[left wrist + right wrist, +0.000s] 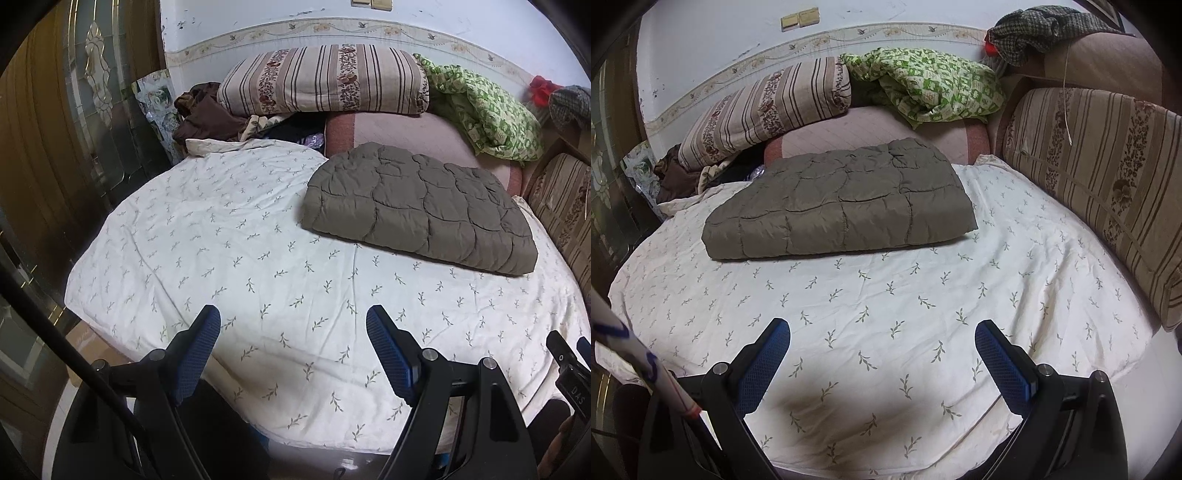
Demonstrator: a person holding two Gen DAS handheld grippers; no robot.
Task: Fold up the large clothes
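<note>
Folded grey-brown quilted jacket (421, 206) (838, 206) on leaf-print sheet (221, 240) (923, 295).
Left gripper (293, 325) and right gripper (882, 338) hover spread, empty, well short of it.

Ahead of me, across the top of the frame, runs a pale blue-white scuffed wall (258, 22) with a cream floral border strip (332, 28) and beige switch plates (800, 18). At left stands a dark wooden door with patterned glass (92, 85). A striped brown sofa back (1100, 177) fills the right.
</note>
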